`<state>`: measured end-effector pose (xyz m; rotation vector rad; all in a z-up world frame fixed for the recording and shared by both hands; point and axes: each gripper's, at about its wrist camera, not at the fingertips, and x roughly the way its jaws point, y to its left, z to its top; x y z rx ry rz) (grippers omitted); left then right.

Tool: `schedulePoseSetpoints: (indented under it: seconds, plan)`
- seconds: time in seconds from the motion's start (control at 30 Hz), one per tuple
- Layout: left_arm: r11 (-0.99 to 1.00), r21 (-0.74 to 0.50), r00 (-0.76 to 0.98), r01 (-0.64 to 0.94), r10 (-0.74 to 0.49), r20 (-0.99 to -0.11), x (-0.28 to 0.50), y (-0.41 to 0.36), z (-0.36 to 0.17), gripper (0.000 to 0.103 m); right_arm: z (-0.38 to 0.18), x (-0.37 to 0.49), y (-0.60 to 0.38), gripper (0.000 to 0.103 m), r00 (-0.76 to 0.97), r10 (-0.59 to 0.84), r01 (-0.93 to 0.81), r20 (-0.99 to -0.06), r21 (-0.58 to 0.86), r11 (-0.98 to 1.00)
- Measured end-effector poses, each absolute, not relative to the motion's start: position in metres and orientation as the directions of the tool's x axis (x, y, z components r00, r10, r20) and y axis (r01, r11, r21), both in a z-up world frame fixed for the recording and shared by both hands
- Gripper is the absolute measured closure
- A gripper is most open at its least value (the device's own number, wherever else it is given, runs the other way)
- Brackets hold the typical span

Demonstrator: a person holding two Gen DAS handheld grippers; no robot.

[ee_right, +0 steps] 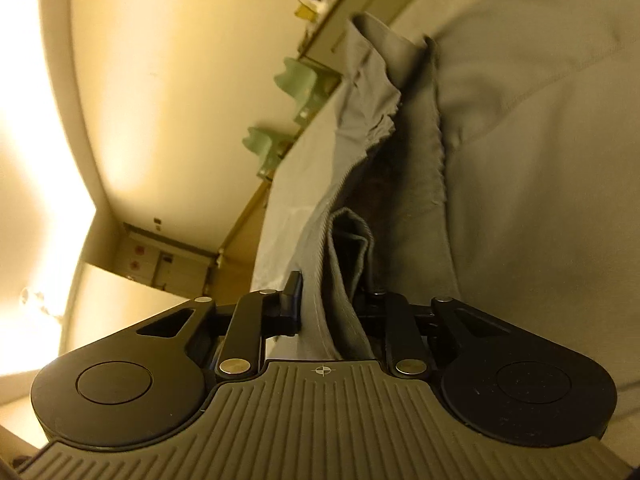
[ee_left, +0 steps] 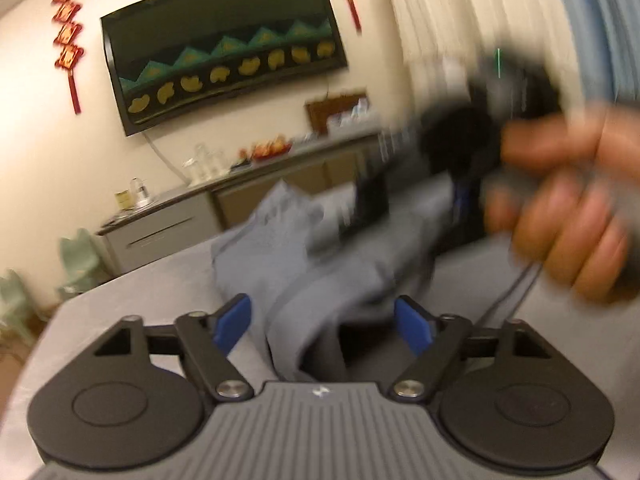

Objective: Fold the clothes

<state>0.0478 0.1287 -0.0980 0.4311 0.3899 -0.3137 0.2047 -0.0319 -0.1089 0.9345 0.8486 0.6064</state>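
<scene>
Right gripper (ee_right: 328, 300) clamped on grey garment (ee_right: 400, 184) edge; cloth runs lengthwise away from it. Left gripper (ee_left: 324, 324) open, fabric between pads, not pinched. Right hand (ee_left: 568, 216) blurred.

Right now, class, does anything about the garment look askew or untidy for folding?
Yes. The grey fabric garment lies bunched in loose, uneven ridges on the grey table surface, not flat. The right gripper pinches a doubled edge of it; the left gripper is open, gripping nothing.
</scene>
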Motion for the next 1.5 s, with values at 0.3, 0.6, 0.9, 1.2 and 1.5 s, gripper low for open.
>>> schedulePoseSetpoints:
  seconds: [0.3,0.6,0.9,1.2,1.5]
  plan:
    - [0.756,0.513,0.873,0.407,-0.156,-0.462,0.026,0.095,-0.129,0.09,-0.102,0.165,-0.05,0.093,0.621,0.603,-0.062,-0.501,0.736,0.674]
    - [0.749,0.384,0.786,0.541,-0.288,-0.547,0.028,0.118,-0.125,0.074,-0.151,0.166,-0.061,0.092,0.626,0.59,-0.006,-0.51,0.754,0.657]
    - [0.825,0.011,0.744,0.564,-0.503,-0.44,0.078,0.199,-0.057,0.056,-0.136,0.139,-0.073,0.092,0.68,0.528,-0.023,-0.509,0.705,0.709]
    - [0.904,0.022,0.736,0.428,-0.335,-0.588,0.241,0.135,-0.086,0.058,-0.153,0.147,-0.061,0.09,0.689,0.474,-0.002,-0.548,0.653,0.757]
    - [0.919,0.113,0.686,0.377,-0.195,-0.701,0.31,0.088,-0.132,0.057,-0.158,0.136,-0.052,0.091,0.723,0.425,-0.048,-0.545,0.573,0.818]
